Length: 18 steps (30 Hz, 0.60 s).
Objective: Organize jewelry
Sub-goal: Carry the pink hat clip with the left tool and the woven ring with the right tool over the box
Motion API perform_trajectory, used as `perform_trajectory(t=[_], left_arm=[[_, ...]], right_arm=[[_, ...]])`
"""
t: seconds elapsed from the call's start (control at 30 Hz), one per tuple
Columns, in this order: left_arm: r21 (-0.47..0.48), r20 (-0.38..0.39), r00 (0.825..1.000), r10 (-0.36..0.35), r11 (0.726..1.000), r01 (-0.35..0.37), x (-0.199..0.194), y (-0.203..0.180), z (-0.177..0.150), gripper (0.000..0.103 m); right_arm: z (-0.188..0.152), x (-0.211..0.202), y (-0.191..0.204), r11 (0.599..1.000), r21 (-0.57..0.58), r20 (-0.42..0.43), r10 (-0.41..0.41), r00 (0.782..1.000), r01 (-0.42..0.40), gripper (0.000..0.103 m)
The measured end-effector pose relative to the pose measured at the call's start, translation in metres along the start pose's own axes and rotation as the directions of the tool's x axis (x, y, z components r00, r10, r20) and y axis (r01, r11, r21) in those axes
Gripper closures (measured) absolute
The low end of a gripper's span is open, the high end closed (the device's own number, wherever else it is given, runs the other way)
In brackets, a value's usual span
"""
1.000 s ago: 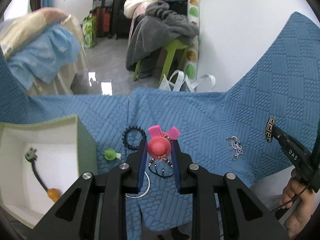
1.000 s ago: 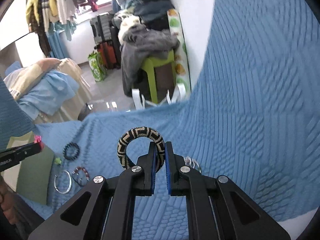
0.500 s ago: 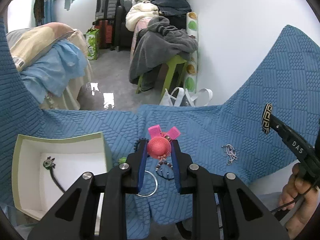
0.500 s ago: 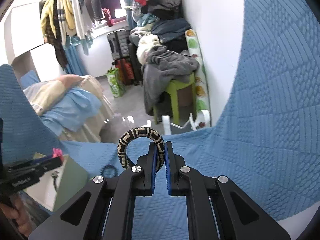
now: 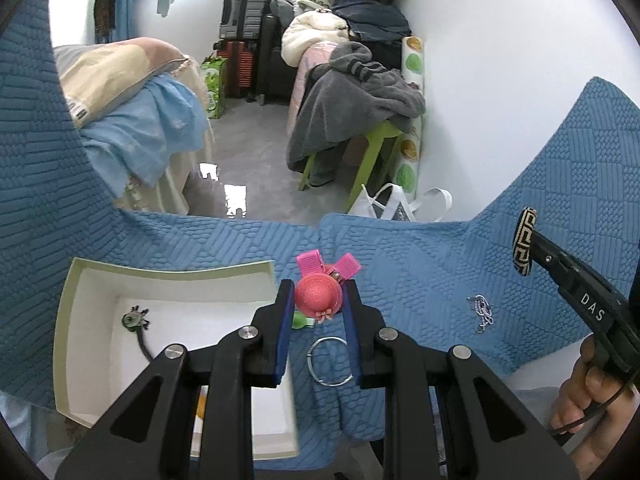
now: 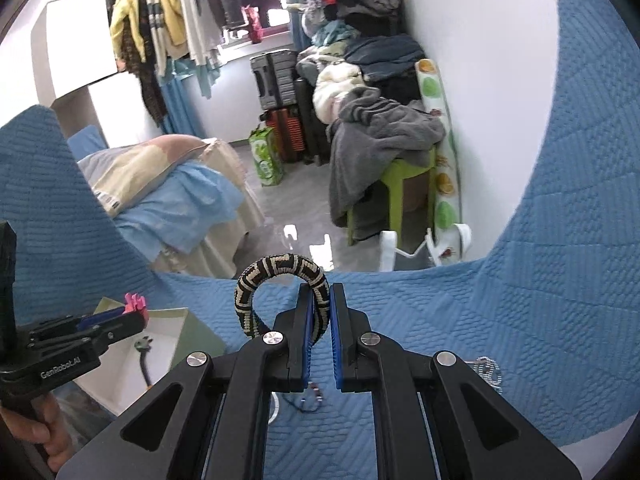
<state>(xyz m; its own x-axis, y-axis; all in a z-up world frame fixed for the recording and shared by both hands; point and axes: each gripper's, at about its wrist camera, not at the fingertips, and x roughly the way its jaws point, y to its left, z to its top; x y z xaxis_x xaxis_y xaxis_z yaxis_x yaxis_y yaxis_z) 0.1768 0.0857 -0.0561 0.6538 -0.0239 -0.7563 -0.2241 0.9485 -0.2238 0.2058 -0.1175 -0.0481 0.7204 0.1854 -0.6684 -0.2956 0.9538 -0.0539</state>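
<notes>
**Both Grippers Loaded Above the Blue Cloth**

Several items were only partly readable. In the left wrist view, the left gripper (image 5: 318,312) covered part of the small green piece (image 5: 301,321) behind its left finger and cut across the silver ring (image 5: 329,361) at lower centre. The lower end of the dark cord piece (image 5: 138,330) inside the box (image 5: 64,320) disappeared behind the gripper body. In the right wrist view, a thin beaded strand (image 6: 310,398) at bottom centre was too small to identify, and the silver chain (image 6: 488,372) at lower right was cut by the gripper frame.

The left gripper pinched the pink hat clip (image 5: 319,295) between its blue pads; the clip showed a round coral hat with a tiny bow and two bright pink prongs above it. It sat at frame centre, above the cloth just right of the box wall.

The right gripper (image 6: 320,312) was clamped on the woven bangle (image 6: 280,284), a thick ring with a black-and-cream key pattern, standing upright at centre frame. The blue cloth (image 5: 420,272) lay beneath both.
</notes>
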Motion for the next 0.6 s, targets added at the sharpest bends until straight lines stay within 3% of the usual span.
perform_trajectory(t=[0.23,0.6], left_arm=[[-0.042,0.005,1.0,0.025,0.999,-0.025,-0.009,0.033,-0.003,0.079],[-0.114,-0.012,0.997,0.077,0.99,-0.078,-0.021,0.09,-0.018,0.079]], right_arm=[[-0.002,0.009,0.037,0.997,-0.028,0.004,0.073,0.997,-0.073,0.097],[-0.011,0.039,0.107,0.976,-0.107,-0.067,0.181,0.981,-0.188,0.097]])
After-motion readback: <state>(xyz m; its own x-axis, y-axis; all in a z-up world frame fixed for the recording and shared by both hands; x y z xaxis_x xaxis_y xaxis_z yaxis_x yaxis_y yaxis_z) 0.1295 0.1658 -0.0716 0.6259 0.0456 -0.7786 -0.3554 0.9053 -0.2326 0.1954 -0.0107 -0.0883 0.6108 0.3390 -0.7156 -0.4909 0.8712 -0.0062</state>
